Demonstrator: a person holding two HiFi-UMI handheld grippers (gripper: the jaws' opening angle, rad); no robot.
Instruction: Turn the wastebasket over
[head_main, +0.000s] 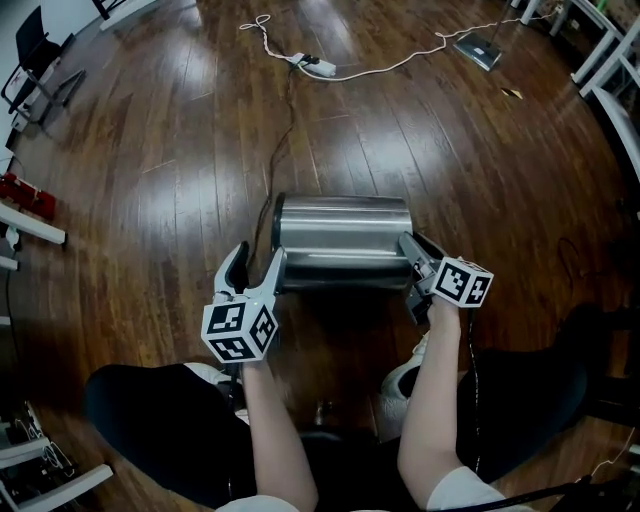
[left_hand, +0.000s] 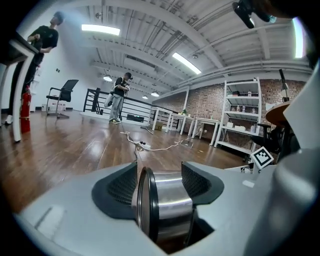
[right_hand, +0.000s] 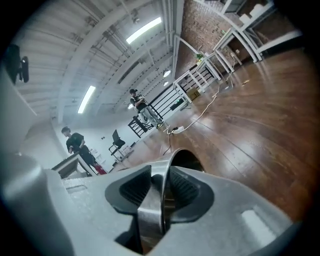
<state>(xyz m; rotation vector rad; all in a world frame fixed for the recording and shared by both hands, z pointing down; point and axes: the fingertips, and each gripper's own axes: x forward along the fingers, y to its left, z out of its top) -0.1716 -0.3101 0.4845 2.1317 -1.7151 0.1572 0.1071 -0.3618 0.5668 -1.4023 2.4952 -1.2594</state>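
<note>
- the wastebasket is seen as polished metal, smooth and glossy, with bright streaks reflected along its side.
- a black matt band is seen round one end of it.
- the floor is laid in dark wood planks, smooth and shiny.
- the left gripper and the right gripper are made of pale grey matt plastic.
- their pads are black and finely ribbed.
</note>
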